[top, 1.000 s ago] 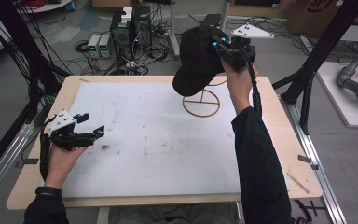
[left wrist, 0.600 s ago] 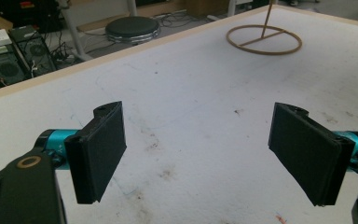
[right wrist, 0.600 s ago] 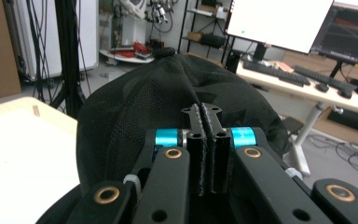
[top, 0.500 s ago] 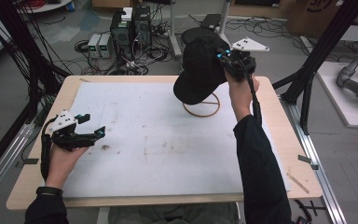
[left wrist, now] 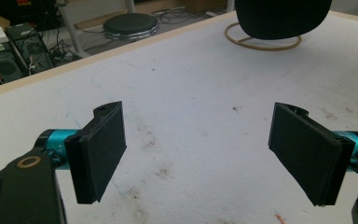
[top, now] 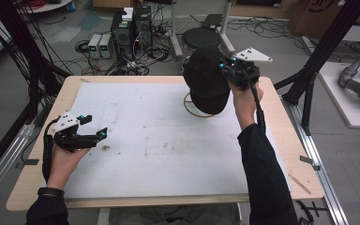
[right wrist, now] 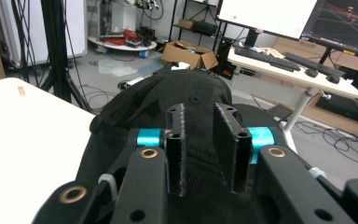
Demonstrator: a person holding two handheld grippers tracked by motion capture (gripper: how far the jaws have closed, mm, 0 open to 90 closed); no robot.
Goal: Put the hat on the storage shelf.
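Fabric of a black cap point(top: 207, 80) was pinched in the right tongs point(right wrist: 208, 154), held at upper centre above a wooden ring stand point(top: 201, 108), probably for hanging there. That forearm reached up, raised. Left tongs point(left wrist: 200, 156) gaped, released, hand resting low left on the worktop point(top: 159, 140).

A wooden-edged surface point(top: 281, 126) carries a large white sheet point(top: 159, 140), scuffed and stained with small dark marks. A thin wooden ring point(top: 192, 108) lies flat on the sheet toward its far right.
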